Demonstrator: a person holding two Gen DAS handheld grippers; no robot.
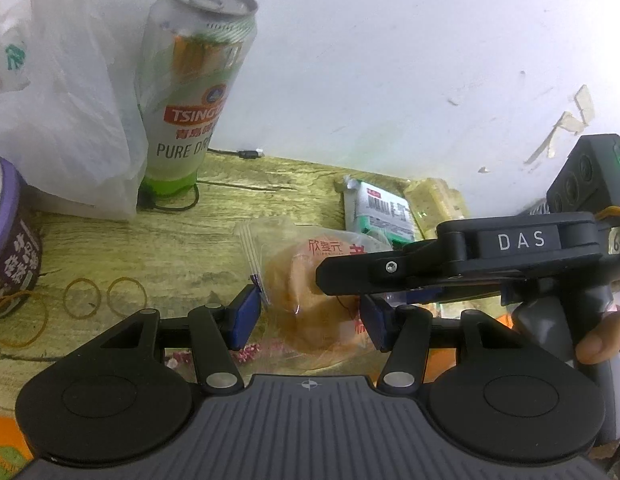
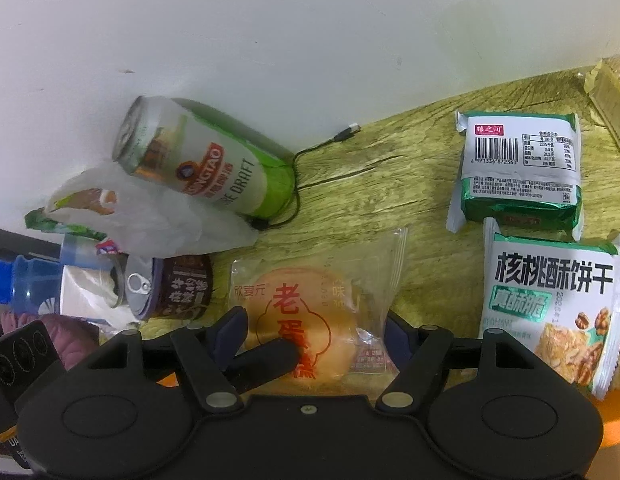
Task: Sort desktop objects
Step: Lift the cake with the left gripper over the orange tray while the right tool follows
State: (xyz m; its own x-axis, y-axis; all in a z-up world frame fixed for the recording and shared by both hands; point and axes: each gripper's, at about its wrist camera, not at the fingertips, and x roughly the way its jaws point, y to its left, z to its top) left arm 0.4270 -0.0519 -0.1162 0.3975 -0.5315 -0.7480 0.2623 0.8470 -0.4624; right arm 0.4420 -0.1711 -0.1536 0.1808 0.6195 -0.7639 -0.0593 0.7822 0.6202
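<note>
The wrapped cake [image 2: 299, 320] lay on the worktop [image 2: 350, 184] between both claws, light, soft and easily crushed in slippery film; the sealed edge looked the safer hold. The left claw [image 1: 307, 318] bracketed it, grip uncertain. The right claw [image 2: 314, 334] stood spread around it. Both pointed steeply downward.

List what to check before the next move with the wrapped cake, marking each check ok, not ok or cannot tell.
1. The wrapped cake lies between the pads of the left gripper: ok.
2. Those pads press on it: cannot tell.
3. The right gripper grips it too: cannot tell; its pads flank it.
4. The grippers are clear of each other: not ok; they cross over the cake.
5. The beer can stands upright, apart from the cake: ok.
6. The rubber bands lie apart from it: ok.
</note>
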